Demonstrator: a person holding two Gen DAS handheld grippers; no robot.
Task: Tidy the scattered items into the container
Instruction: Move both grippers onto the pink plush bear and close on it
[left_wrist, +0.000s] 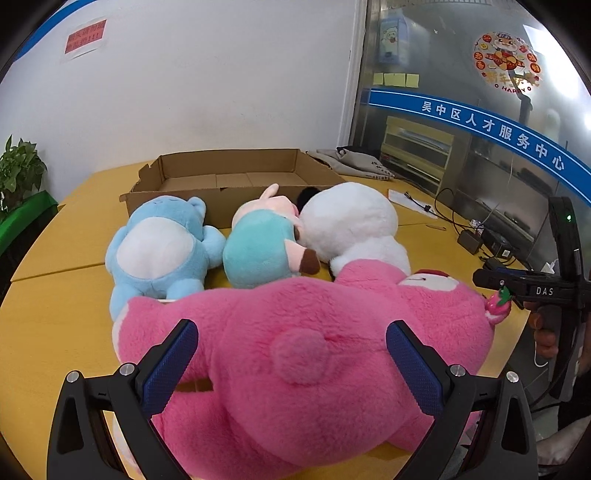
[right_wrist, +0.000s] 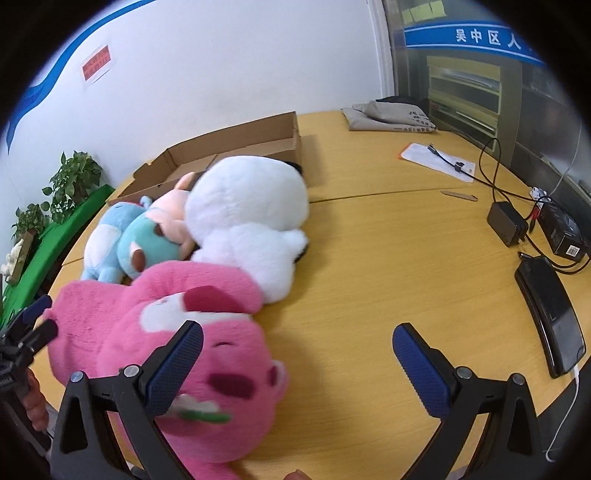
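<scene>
A big pink plush bear lies on the wooden table, nearest me. My left gripper is open, its jaws wide on either side of the bear's back. Behind the bear lie a blue plush, a teal and pink plush and a white plush. An open, shallow cardboard box stands behind them. In the right wrist view my right gripper is open; its left finger is over the bear's head, its right finger over bare table.
On the right of the table lie a phone, a black charger, cables and a white sheet. A grey bag lies at the back. Potted plants stand at the left.
</scene>
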